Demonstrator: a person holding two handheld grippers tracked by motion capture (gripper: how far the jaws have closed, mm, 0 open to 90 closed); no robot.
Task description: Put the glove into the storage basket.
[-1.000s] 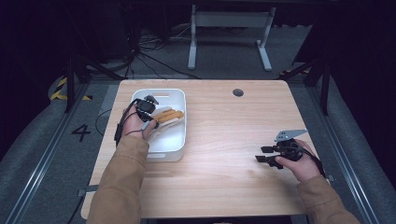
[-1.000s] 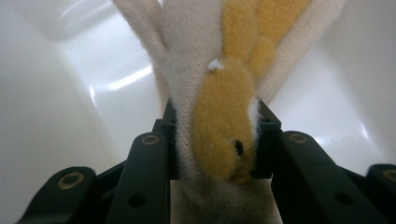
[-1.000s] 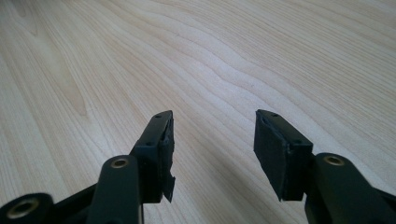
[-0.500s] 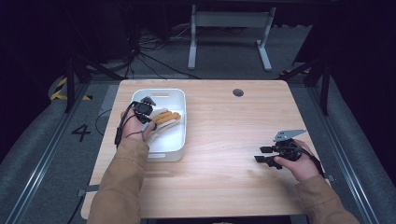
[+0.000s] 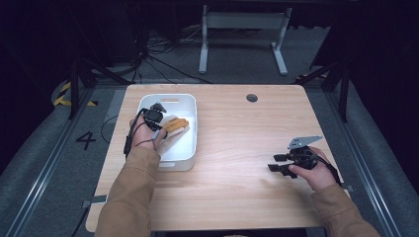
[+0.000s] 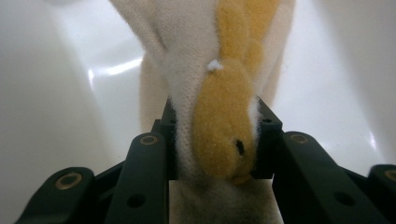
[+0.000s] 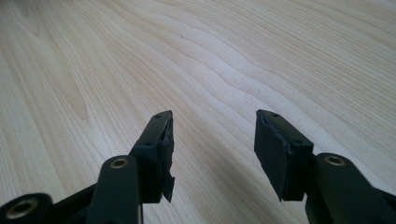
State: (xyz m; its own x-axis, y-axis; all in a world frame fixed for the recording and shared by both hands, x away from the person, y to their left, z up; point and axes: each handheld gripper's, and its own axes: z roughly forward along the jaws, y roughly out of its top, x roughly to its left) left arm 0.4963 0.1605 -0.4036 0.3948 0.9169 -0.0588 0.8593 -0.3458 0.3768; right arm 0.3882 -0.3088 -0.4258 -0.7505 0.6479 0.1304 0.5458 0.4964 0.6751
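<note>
1. My left gripper (image 5: 159, 120) reaches into the white plastic bin (image 5: 185, 160) at the left side of the wooden table (image 5: 237, 197).
2. In the left gripper view its two black jaws are pressed against both sides of a soft plush toy (image 6: 219, 126), cream fabric with a fuzzy yellow-orange patch running down its front.
3. The fabric bulges slightly around the pads, so the toy is pinched, not just lying between them.
4. From the high view, the plush toy (image 5: 174, 125) sits inside the bin, near its middle, with its orange part pointing toward the bin's right wall.
5. Behind the toy in the left gripper view I see the bin's glossy white floor and walls (image 6: 60, 93).
6. My right gripper (image 5: 277, 163) is well apart from the bin, low over the right part of the table.
7. In the right gripper view its jaws are spread, with nothing but bare wood grain (image 7: 224, 56) between and beyond them.
</note>
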